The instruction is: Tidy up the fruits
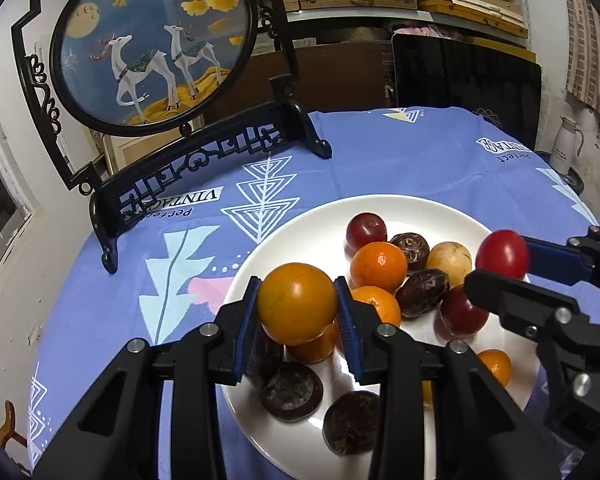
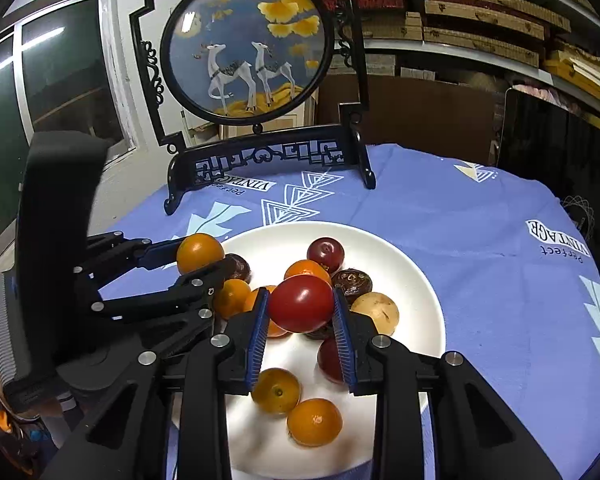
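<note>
Count: 6 oranges, 3 red fruits, 1 tan fruit, at least 4 dark brown fruits. 1 plate. 2 grippers: left, right. 1 deer screen, 1 tablecloth, 1 jug.

The left gripper fills the lower centre of its own wrist view, blue-padded fingers pressed against both sides of an orange fruit. The right gripper sits at lower centre of its view, clamping a red fruit. Each gripper also appears at the other view's edge, side by side.
</note>
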### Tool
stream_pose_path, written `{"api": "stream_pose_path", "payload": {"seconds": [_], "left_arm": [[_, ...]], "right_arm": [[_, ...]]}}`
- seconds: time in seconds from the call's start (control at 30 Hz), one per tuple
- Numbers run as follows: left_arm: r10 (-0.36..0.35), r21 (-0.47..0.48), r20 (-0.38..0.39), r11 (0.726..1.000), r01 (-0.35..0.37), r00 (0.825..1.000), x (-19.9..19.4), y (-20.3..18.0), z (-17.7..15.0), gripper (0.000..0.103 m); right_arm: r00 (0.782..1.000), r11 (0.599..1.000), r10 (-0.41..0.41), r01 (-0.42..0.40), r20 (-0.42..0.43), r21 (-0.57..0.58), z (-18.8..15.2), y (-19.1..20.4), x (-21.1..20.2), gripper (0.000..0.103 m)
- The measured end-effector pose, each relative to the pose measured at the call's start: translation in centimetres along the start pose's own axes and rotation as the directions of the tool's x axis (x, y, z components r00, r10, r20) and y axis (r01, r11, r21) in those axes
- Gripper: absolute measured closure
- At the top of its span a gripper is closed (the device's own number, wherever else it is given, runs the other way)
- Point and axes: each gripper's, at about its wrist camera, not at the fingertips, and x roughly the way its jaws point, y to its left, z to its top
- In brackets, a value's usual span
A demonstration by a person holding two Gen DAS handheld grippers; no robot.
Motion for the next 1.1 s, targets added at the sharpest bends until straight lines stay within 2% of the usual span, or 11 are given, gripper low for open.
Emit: {"api": "stream_pose_path", "payload": {"seconds": [0.3,0.33,0.37,0.4,0.47,0.5,0.53,0.63,0.8,0.97,1.1], "left_arm": [[-0.005,0.007,-0.023,1.000,0.005,1.000,1.1,-0.1,-0.2,0.067],[-0.007,0.006,-0.026,1.000,0.007,1.000,1.1,-0.1,-0.2,0.067],[-0.012,0.008,-0.029,1.000,0.012,1.000,1.2,-0.1,-0.3,0.067],[-0.013,0.015,-0.027,1.000,0.013,1.000,1.1,-0.2,-0.5,0.066],[0.007,0.027,0.000,1.000,-0.007,1.000,0.6,-0.2,-0.6,0.051],[0.025,0.029,0.024,0.999,-0.026,0.999,0.2,-0.2,-0.6,0.034],[0.049,0.028,0.066,0.998,-0.051,0.997,-0.6,-0.2,-0.8,0.021],[0.085,0.022,0.149,0.996,-0.089,0.985,-2.7,-0.1,-1.2,0.006],[0.081,-0.005,0.187,0.997,-0.082,0.979,-4.7,0.2,-2.2,0.006],[0.047,-0.083,0.219,0.996,-0.029,0.975,-5.4,0.8,-3.5,0.006],[0.057,-0.084,0.246,0.996,-0.037,0.968,-5.5,0.8,-3.8,0.006]], "right_arm": [[1.000,1.000,-0.002,0.002,-0.001,0.000,0.5,-0.1,0.9,0.071],[1.000,1.000,-0.007,0.007,0.011,0.002,0.6,-0.1,0.8,0.066],[1.000,1.000,-0.007,0.007,0.022,0.006,0.6,-0.2,0.7,0.039],[0.999,1.000,-0.016,0.015,0.037,0.015,0.5,-0.3,0.5,0.029],[0.995,0.998,-0.046,0.043,0.091,0.037,0.2,-0.6,-0.5,0.025],[0.995,0.999,-0.040,0.036,0.094,0.039,0.2,-0.7,-0.7,0.025],[0.994,0.998,-0.036,0.032,0.098,0.047,0.0,-0.9,-1.0,0.024],[0.988,0.995,-0.041,0.027,0.147,0.096,-0.9,-1.5,-2.7,0.013],[0.982,0.976,0.008,-0.048,0.187,0.211,-3.7,-3.1,-4.6,0.010],[0.978,0.979,-0.064,0.023,0.196,0.202,-5.9,-3.0,-5.4,0.010],[0.964,0.990,-0.111,0.086,0.241,0.111,-6.3,-1.3,-5.8,0.010]]}}
